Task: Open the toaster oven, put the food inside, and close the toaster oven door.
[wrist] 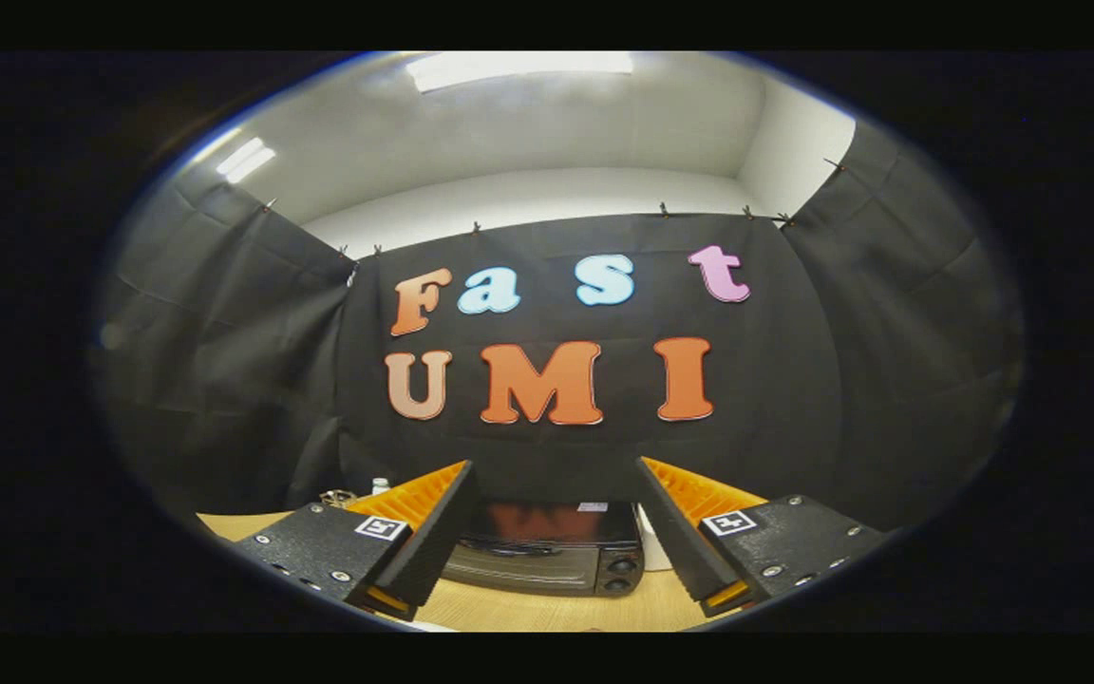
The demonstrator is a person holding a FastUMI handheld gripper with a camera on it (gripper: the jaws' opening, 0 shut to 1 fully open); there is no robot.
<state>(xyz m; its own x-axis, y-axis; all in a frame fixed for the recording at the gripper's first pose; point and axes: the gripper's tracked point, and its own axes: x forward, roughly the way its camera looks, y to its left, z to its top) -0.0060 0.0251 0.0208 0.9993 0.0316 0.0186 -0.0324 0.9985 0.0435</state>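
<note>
At the bottom of the frame my gripper [552, 541] hangs with its two fingers [433, 541] spread wide and nothing between them but air; both point forward over a pale wooden table [547, 608]. In the lower middle of the frame, seen through the gap between the fingers and beyond them, I see the toaster oven [547, 551] standing on that table with its door shut and two knobs on its right side; a small white bottle [380, 485] sits at lower left near the left finger, and black cloth wall [224, 380] rises behind everything.
</note>
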